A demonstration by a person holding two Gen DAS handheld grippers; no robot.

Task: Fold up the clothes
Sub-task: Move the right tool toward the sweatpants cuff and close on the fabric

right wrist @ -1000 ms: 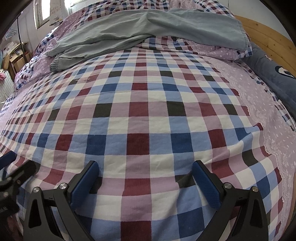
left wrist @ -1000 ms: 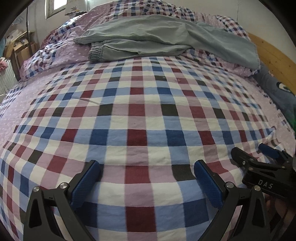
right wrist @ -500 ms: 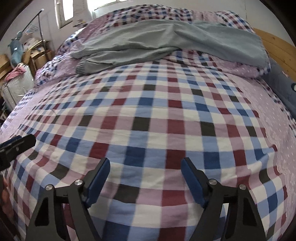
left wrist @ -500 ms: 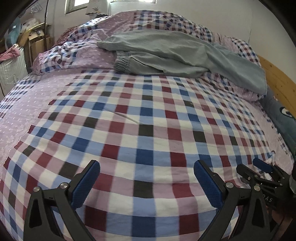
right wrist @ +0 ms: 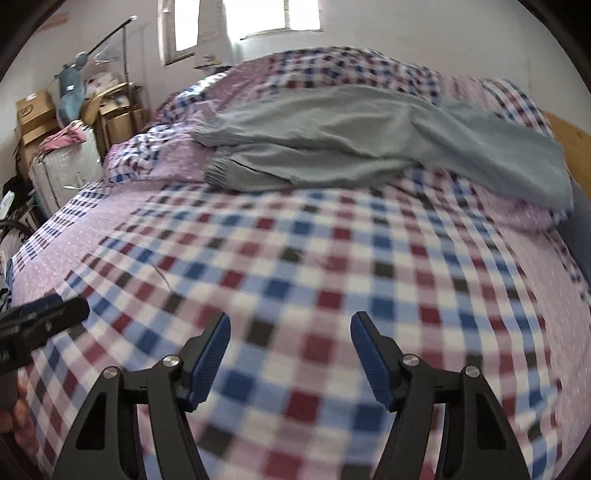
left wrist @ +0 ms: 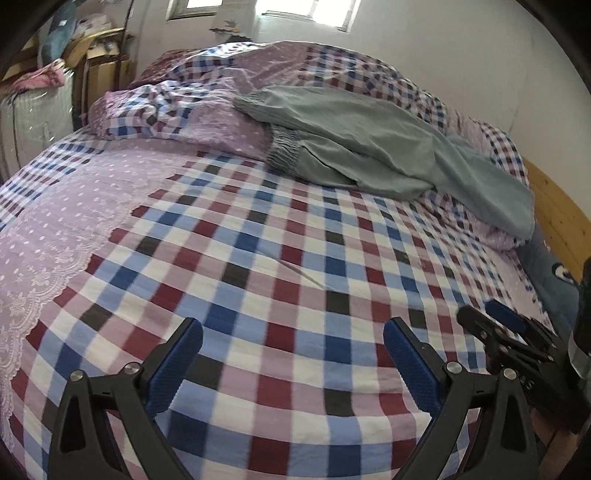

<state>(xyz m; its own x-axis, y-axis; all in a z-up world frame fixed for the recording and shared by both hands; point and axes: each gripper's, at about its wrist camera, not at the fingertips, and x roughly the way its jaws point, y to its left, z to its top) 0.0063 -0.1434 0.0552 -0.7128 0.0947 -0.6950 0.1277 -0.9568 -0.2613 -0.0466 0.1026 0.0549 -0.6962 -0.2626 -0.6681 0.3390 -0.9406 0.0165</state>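
Left wrist view: my left gripper [left wrist: 291, 354] gapes empty; the grey trousers [left wrist: 388, 147] lie far ahead, long axis crosswise, cuffs leftward. Right wrist view: my right gripper [right wrist: 290, 349], also spread and empty, faces them squarely.

Daylight pours in from the window [left wrist: 310, 13] at the back wall, blown out to pure white in both views. The room reads bright and soft, with only gentle shading in the folds of the grey trousers [left wrist: 369, 147]. The left wrist view is fairly sharp across the bed [left wrist: 258, 240], softening a little low in the frame. The right wrist view smears: the checks on the bed [right wrist: 314, 277] blur with motion, worst in the foreground. Fisheye bending bulges the mattress like a dome, and black vignette fills every corner.
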